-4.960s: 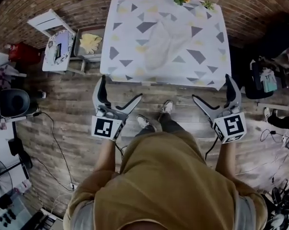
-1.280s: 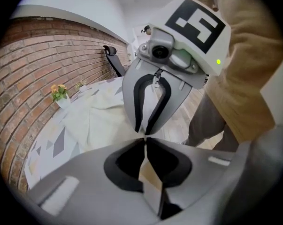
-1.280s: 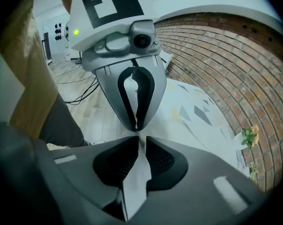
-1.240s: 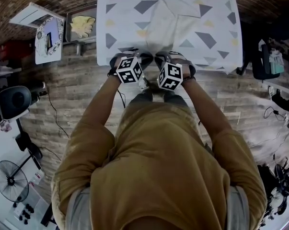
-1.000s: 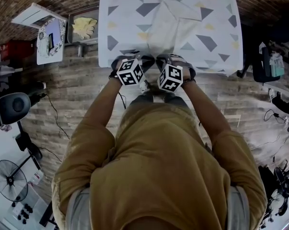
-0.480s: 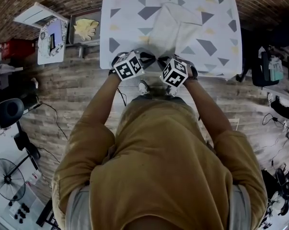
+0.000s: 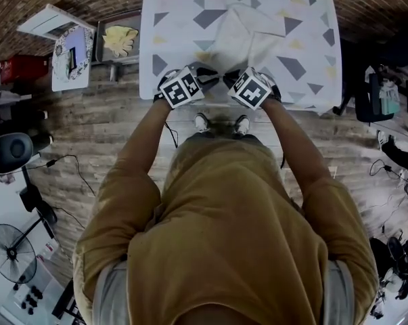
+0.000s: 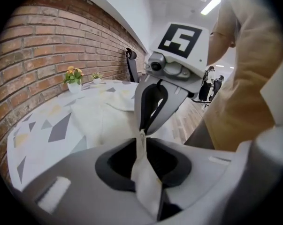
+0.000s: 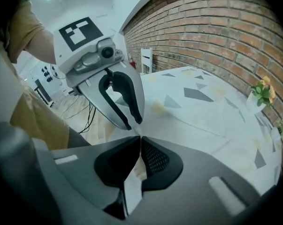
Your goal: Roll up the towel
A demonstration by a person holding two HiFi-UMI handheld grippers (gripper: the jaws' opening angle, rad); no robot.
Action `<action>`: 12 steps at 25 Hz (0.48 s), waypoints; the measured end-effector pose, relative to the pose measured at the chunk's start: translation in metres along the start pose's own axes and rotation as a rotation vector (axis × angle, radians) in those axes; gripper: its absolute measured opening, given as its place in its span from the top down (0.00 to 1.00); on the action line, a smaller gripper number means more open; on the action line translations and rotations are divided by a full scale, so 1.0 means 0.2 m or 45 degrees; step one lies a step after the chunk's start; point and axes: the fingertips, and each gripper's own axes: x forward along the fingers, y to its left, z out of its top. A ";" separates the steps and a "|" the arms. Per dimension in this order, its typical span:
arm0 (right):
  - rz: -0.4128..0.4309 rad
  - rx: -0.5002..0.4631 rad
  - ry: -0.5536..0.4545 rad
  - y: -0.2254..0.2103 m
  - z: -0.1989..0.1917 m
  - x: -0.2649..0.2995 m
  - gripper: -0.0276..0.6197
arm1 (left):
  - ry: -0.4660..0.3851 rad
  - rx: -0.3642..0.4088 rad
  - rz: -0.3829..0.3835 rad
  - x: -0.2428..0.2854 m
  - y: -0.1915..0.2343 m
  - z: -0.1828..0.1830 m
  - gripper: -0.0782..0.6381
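Towel (image 7: 247, 36) is lying on the table (image 7: 164, 42); the left gripper (image 8: 141, 133) and right gripper (image 9: 138, 137) are pinching its near edge, jaws shut on cloth. Uneven turning (one hand leading) is risking a slip or a skewed roll.

No text, label or number is readable.

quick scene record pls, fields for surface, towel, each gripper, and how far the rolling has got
surface: table with a triangle-patterned top
towel: towel, white, spread out with some folds
left gripper: left gripper shut on the towel's near edge
right gripper: right gripper shut on the same edge, close beside the left
progress: no roll formed yet
other: flowers at the table's far edge
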 end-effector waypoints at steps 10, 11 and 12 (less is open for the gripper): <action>-0.079 -0.029 0.067 -0.08 -0.03 0.07 0.92 | 0.057 -0.129 0.057 0.10 0.10 -0.03 0.79; -0.122 -0.057 0.078 -0.08 -0.03 0.08 0.92 | 0.073 -0.107 0.079 0.12 0.10 -0.04 0.79; -0.164 -0.085 0.088 -0.09 -0.04 0.08 0.92 | 0.090 -0.078 0.098 0.13 0.11 -0.05 0.79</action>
